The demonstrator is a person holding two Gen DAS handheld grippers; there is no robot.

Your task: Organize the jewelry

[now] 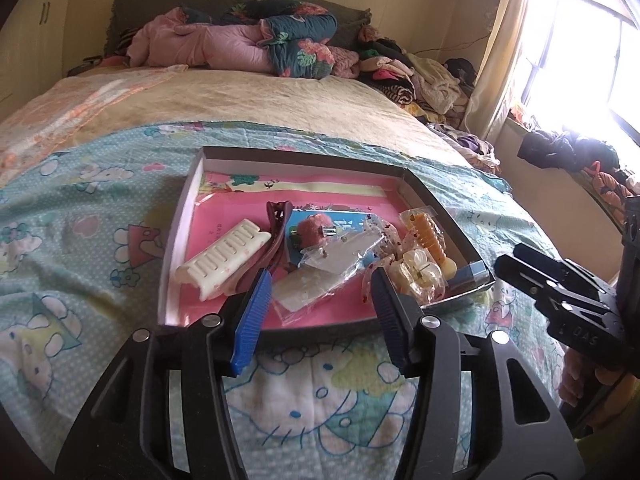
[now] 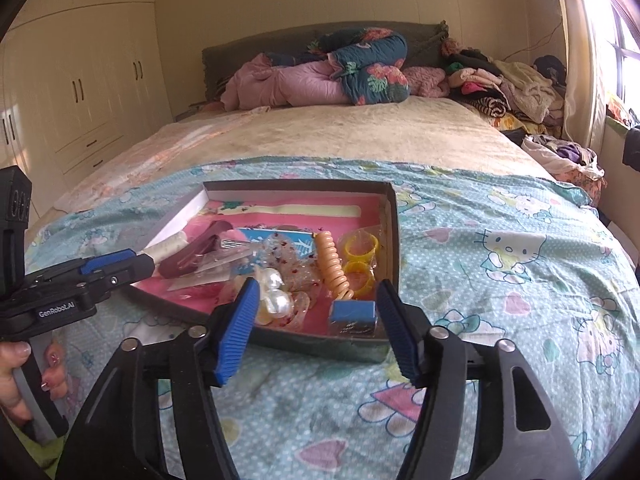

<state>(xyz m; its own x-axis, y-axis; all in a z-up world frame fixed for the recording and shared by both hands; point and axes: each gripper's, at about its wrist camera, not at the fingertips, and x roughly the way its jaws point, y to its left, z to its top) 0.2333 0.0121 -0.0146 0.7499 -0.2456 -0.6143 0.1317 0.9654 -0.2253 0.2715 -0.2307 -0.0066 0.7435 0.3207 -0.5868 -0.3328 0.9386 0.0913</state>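
A shallow dark box (image 1: 304, 154) (image 2: 296, 186) with a pink lining lies on the bed. In it are a white comb clip (image 1: 224, 260), a maroon hair clip (image 1: 276, 232) (image 2: 196, 252), bagged cards (image 1: 332, 268), an orange coil tie (image 1: 430, 236) (image 2: 334, 264), a pearly clip (image 1: 418, 276) (image 2: 276, 292), yellow rings (image 2: 362, 248) and a small blue box (image 2: 354, 312). My left gripper (image 1: 320, 280) (image 2: 132, 262) hovers open over the box's near left edge. Over the near right part my right gripper (image 2: 318, 286) (image 1: 508, 260) is open too. Neither holds anything.
The box rests on a teal cartoon-cat blanket (image 2: 500, 248) at the foot of the bed. Rolled quilts (image 2: 340, 72) lie at the headboard and heaped clothes (image 2: 508, 88) along the right side. Wardrobes (image 2: 80, 88) stand left, a bright window (image 1: 592, 60) right. A hand (image 2: 16, 364) grips the left handle.
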